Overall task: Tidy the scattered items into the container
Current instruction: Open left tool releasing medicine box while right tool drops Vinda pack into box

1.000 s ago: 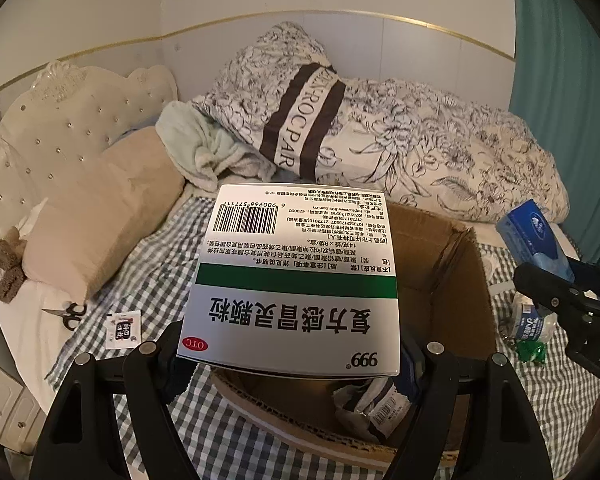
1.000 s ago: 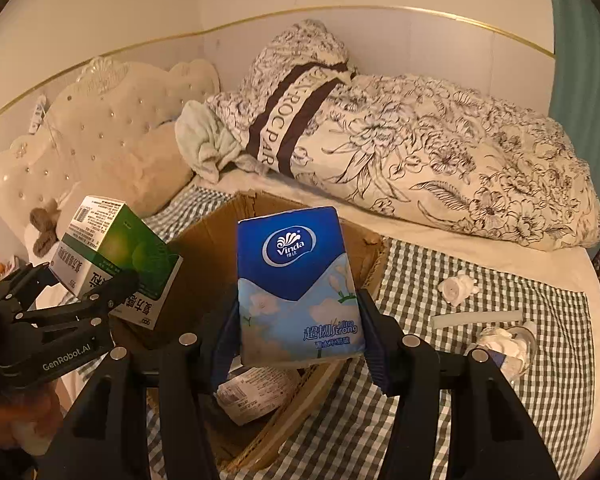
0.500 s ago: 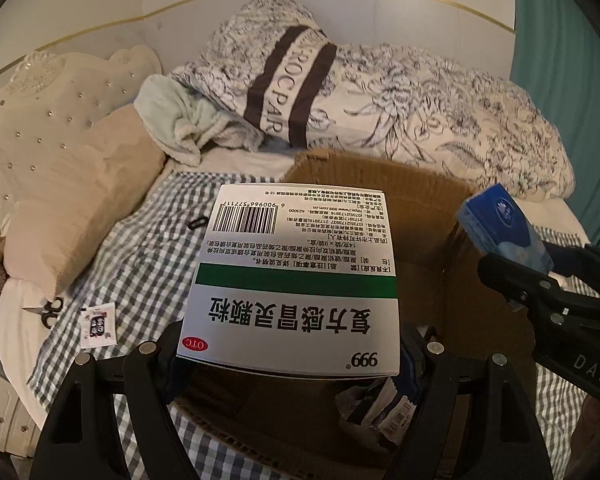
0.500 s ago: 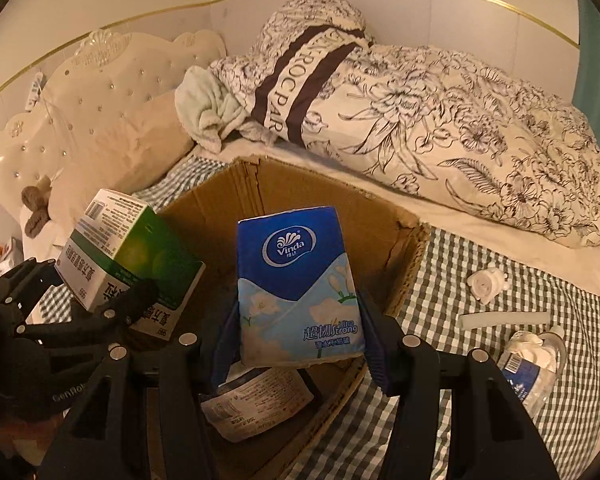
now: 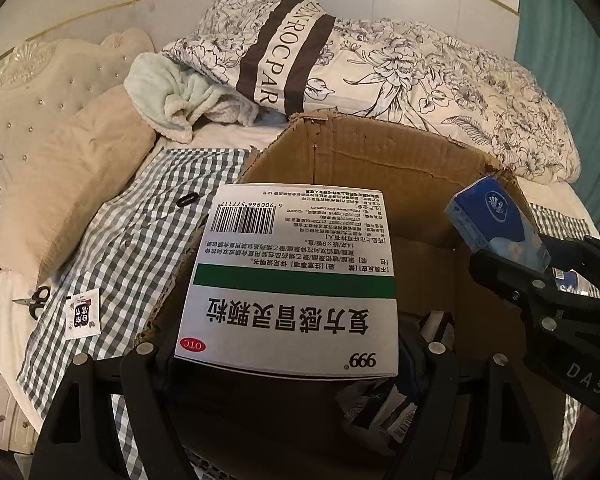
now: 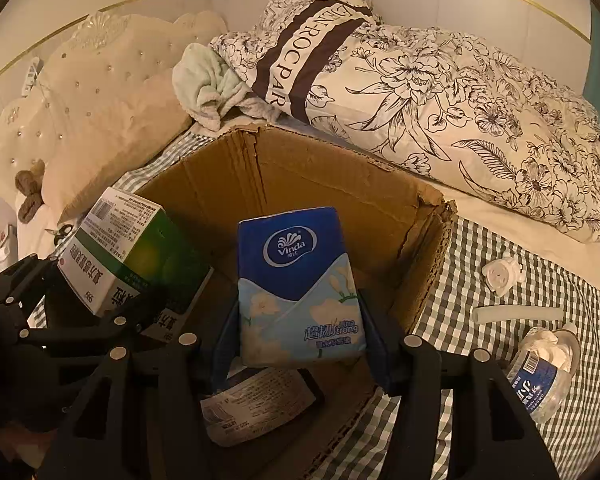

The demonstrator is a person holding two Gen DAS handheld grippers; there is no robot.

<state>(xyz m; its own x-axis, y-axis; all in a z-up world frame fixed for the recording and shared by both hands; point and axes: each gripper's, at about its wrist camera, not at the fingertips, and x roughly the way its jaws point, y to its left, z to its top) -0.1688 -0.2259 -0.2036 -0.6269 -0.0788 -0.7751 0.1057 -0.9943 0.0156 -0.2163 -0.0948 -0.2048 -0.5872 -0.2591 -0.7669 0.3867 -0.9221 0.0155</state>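
A checked bedsheet (image 6: pixel 480 280) carries an open carton (image 6: pixel 324 184) near the pillows. The left gripper (image 5: pixel 288 354) clamps a medicine box (image 5: pixel 292 280) and the right gripper (image 6: pixel 300 344) a tissue pack (image 6: pixel 300 288); both hang over the carton's mouth, likely for dropping in. The right jaws are easing apart, the pack between them. A bottle (image 6: pixel 540 376) lies at the sheet's right edge.

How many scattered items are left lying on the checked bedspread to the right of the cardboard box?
3: a small white figurine, a white tube just below it, and a crushed clear plastic water bottle nearest the camera. The box may hide others.
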